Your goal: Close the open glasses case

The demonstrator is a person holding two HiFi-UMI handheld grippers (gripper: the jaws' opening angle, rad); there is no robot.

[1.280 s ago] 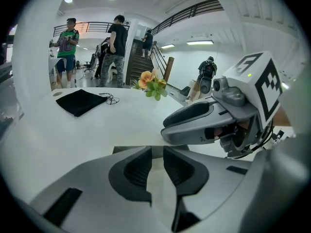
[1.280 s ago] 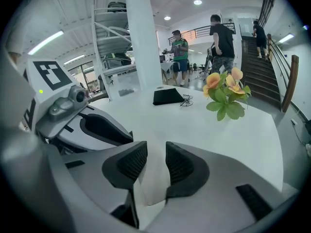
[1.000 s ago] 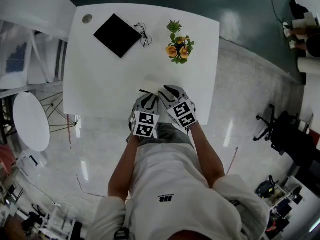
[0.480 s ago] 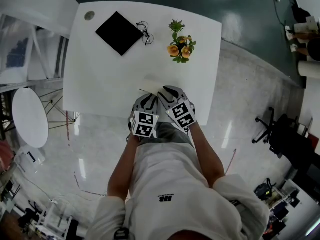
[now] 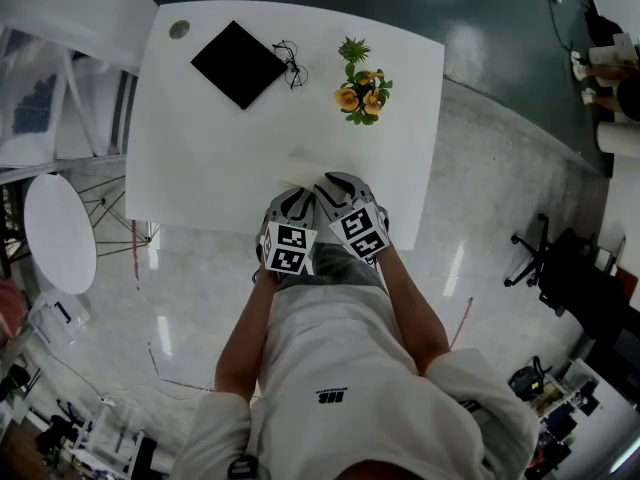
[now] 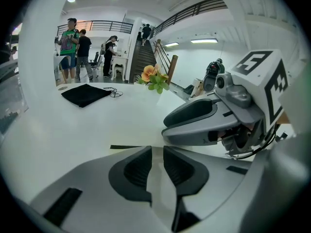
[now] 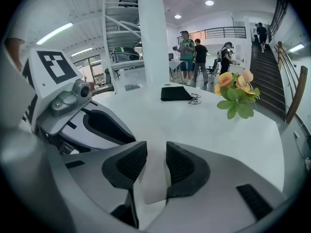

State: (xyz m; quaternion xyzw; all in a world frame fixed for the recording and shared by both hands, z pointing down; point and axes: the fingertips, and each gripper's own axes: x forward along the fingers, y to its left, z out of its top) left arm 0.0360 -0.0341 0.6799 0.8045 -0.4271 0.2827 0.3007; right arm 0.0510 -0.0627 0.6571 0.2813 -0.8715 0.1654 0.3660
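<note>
Your left gripper [image 6: 157, 153] and right gripper [image 7: 155, 149]: jaws drawn nearly together, pinching nothing; black glasses case [image 5: 238, 64] lies well ahead of both jaw pairs, glasses [image 5: 288, 65] just beside it.

Table [image 5: 200, 148]: plain white. Flat square [image 5: 238, 65]: matte black; glasses [image 5: 290, 65]: thin black. Flowers [image 5: 361, 90]: orange-yellow, green leaves. Left gripper [image 6: 156, 152], right gripper [image 7: 156, 152]: light grey shells, black ribbed pads [image 6: 138, 166], marker cubes [image 5: 289, 249] black squares on white. Shirt [image 5: 340, 348]: white. Floor [image 5: 480, 198]: pale grey, glossy.
</note>
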